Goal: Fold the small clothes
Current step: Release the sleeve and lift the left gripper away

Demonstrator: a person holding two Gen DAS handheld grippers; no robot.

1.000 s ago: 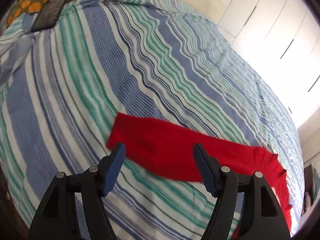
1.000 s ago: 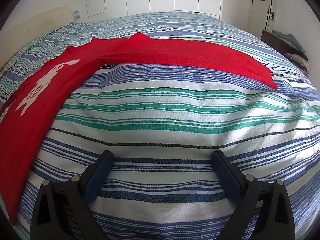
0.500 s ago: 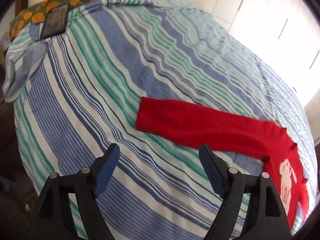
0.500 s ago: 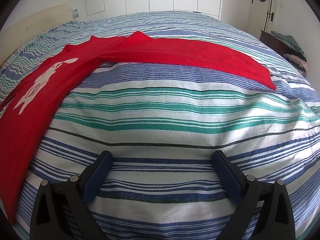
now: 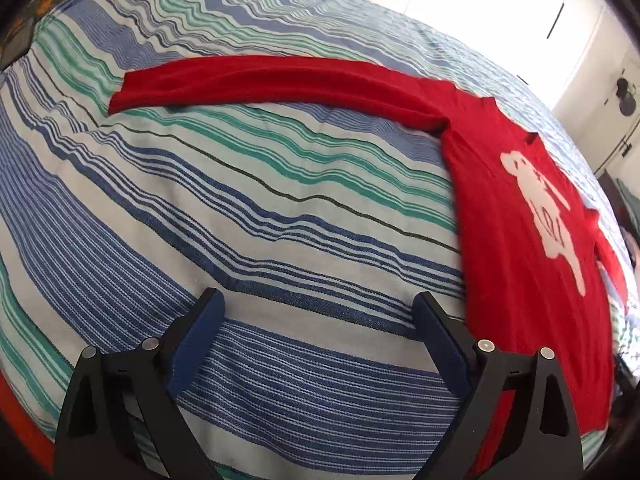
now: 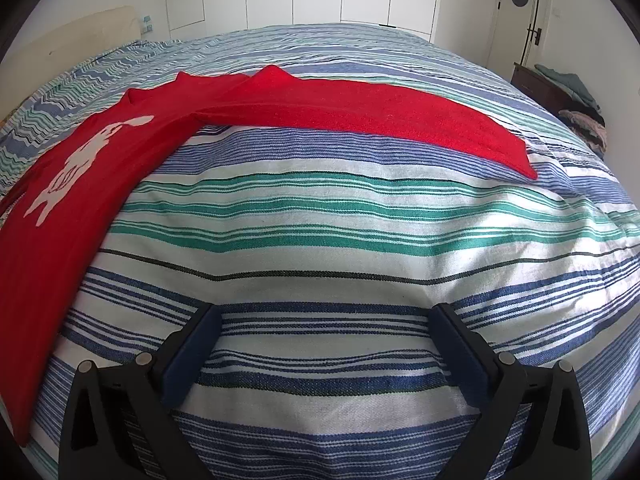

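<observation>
One sleeve cuff point(image 5: 120, 98) per view; clothes pile point(image 6: 580, 100) right view only.

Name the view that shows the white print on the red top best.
The left wrist view: the white print on the red top appears larger and nearer upright. In the right wrist view the print lies smaller, slanted near the left edge.

Left gripper point(image 5: 318, 312): pitched steeply downward, jaws spread wide, just been opening further, nothing between them. Blue pads point(image 5: 196, 344) face inward on black fingers. Right gripper point(image 6: 330, 330): same steep downward tilt, jaws equally wide apart, empty, pads point(image 6: 192, 354) gripping nothing. No hand or sleeve visible in either view.
</observation>
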